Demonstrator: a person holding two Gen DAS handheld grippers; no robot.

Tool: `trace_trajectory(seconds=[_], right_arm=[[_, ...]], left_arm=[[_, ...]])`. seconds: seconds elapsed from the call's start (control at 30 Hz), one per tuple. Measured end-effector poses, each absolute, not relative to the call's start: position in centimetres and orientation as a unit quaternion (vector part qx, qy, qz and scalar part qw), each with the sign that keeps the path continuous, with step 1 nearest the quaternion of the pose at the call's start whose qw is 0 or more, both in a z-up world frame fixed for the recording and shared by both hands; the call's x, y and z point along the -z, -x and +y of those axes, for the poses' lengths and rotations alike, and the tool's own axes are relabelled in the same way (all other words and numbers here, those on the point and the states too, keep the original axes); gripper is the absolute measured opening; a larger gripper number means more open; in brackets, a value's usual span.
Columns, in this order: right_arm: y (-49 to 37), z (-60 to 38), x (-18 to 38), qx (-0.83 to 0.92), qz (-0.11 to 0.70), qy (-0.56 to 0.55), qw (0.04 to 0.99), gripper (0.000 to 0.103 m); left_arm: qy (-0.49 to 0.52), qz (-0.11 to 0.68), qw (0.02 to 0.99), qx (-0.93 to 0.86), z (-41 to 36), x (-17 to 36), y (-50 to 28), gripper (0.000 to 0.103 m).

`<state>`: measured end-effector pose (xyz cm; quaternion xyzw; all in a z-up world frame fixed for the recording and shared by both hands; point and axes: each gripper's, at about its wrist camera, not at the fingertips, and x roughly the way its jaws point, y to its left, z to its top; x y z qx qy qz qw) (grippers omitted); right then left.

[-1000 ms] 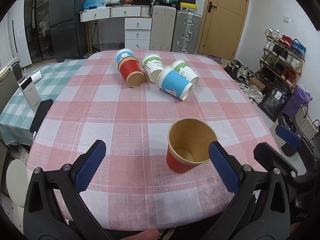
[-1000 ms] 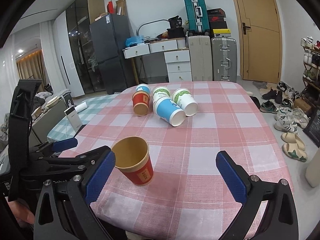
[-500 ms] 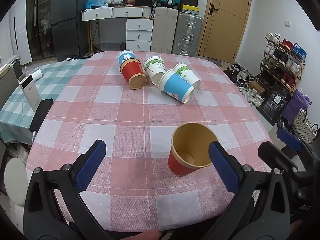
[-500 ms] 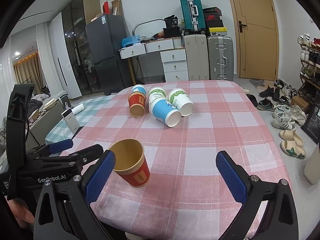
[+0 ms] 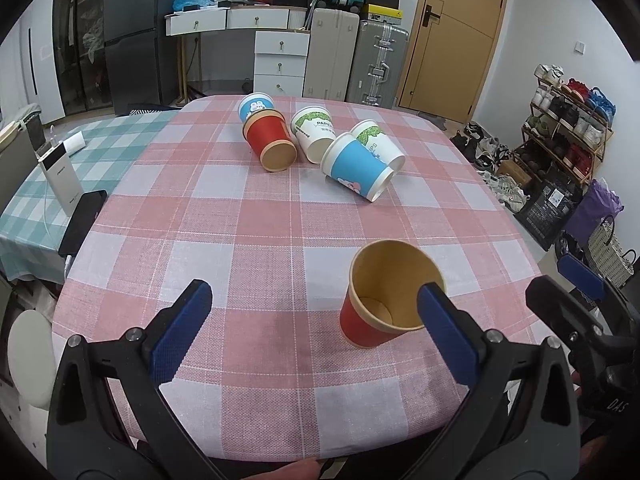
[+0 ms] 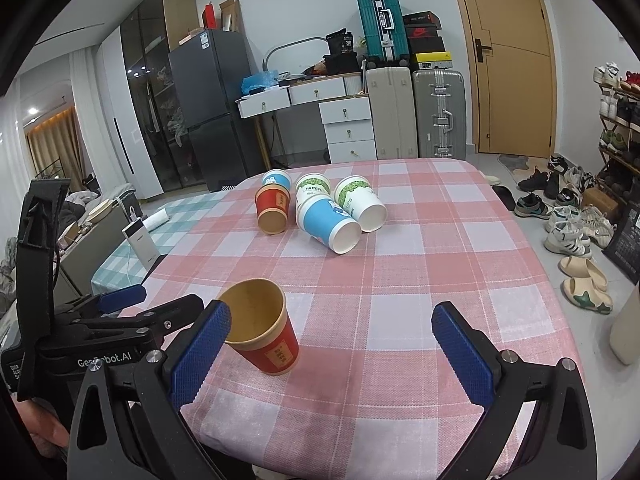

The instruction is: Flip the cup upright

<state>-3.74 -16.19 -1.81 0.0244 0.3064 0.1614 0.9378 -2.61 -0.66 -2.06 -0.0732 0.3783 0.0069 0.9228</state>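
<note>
The red cup point(image 5: 380, 304) stood upright, mouth up, near the front edge of the tabletop point(image 5: 248, 232), on its pink checked cloth. It sat between the two pairs of tongs, touched by neither. The left tongs point(image 5: 312, 328) were spread wide and held nothing; the right tongs point(image 6: 332, 344) were likewise spread and empty, the cup just beside their left finger. Farther back, five more cups point(image 6: 320, 210) lay tipped on their sides in a cluster.
</note>
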Motion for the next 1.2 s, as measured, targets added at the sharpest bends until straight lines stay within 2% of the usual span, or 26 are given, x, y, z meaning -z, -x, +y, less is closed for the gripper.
trace_trajectory(seconds=[1.2], right_arm=[[3.89, -16.98, 1.57, -0.155, 0.302, -0.028, 0.94, 0.102]], left_arm=[[0.064, 0.383, 0.921, -0.005, -1.13, 2.72, 2.76, 0.103]])
